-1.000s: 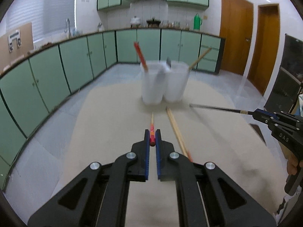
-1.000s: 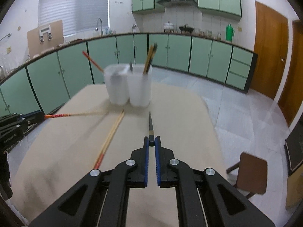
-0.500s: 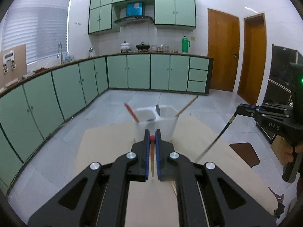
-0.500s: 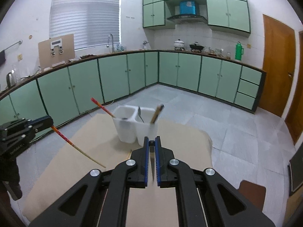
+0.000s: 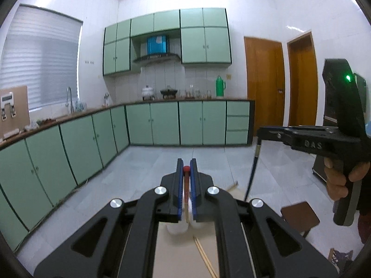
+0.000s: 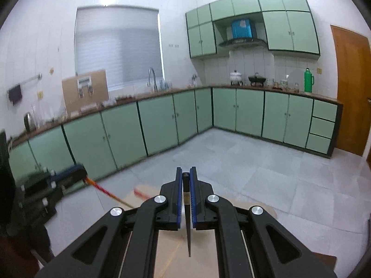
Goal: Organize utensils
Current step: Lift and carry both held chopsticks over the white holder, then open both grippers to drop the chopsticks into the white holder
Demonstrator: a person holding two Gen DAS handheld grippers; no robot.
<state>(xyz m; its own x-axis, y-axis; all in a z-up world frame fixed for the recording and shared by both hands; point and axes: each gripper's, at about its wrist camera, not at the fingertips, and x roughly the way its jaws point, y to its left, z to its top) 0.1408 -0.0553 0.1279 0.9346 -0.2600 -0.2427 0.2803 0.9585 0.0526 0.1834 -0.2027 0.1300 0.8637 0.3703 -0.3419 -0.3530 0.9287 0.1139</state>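
A: Item one, far left?

B: Left hand-held gripper [image 5: 186,167], black frame with blue pads, pressed together on a red-tipped wooden chopstick [image 5: 186,185]. The red end sits between the pads; the pale shaft hangs down toward the beige counter [image 5: 176,254]. In the right wrist view the same stick [image 6: 104,191] slants down from that gripper [image 6: 80,173].

A: Below it?

B: White plastic utensil holder [image 5: 178,228], mostly hidden behind the fingers [image 5: 177,192]. A wooden utensil handle [image 5: 231,185] pokes out past them. A pair of plain wooden chopsticks [image 5: 205,256] lies loose on the counter just beside the holder.

A: Further right?

B: Right hand-held gripper [image 5: 260,131], jaws pinched on a dark slender chopstick [image 5: 251,171] hanging nearly straight down above the counter. A bare hand [image 5: 343,176] grips its handle. From its own camera, that gripper [image 6: 186,176] shows the stick [image 6: 187,220] tapering to a point above the counter [image 6: 204,250].

A: Rightmost?

B: Brown square stool [image 5: 300,216] on the grey tiled floor [image 5: 143,162].
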